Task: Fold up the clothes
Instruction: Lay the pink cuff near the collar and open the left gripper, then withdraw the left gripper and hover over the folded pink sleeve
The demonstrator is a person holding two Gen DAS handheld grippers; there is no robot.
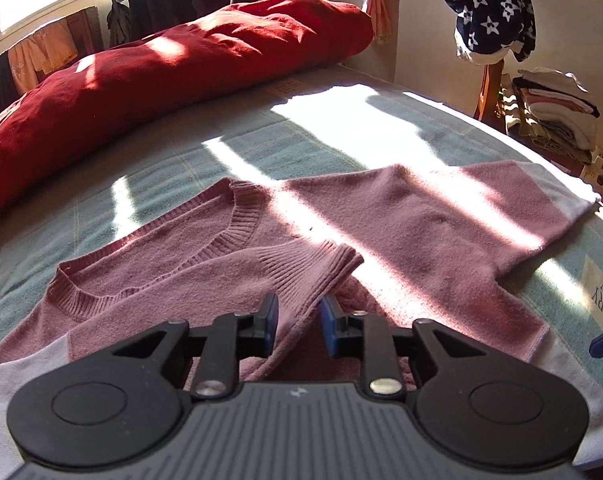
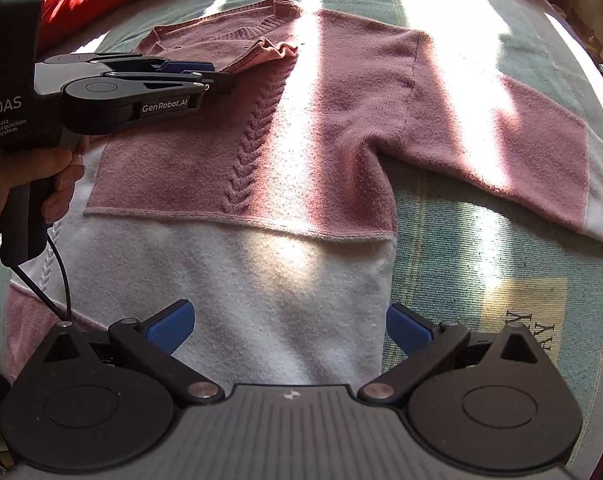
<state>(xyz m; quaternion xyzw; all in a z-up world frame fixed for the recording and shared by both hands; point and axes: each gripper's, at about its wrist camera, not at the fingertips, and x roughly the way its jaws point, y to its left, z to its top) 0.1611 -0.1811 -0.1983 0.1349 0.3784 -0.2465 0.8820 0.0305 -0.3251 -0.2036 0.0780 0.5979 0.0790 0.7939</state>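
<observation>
A pink and white knit sweater (image 1: 421, 220) (image 2: 301, 120) lies spread flat on the bed, front up, its cable pattern running down the middle. One sleeve is folded across the chest, with its ribbed cuff (image 1: 313, 268) (image 2: 269, 50) below the neckline. My left gripper (image 1: 301, 318) (image 2: 221, 76) is low over the chest, its blue pads closed to a narrow gap with that sleeve between them. My right gripper (image 2: 289, 332) hovers wide open above the white lower body with nothing between its fingers. The other sleeve (image 2: 521, 140) stretches out to the right.
A pale green bed cover (image 1: 301, 132) lies under the sweater, with a printed label (image 2: 529, 320) near the right edge. A bulky red duvet (image 1: 161, 72) runs along the far side. Folded clothes (image 1: 557, 108) are stacked beyond the bed's right edge. A hand (image 2: 57, 184) holds the left gripper's handle.
</observation>
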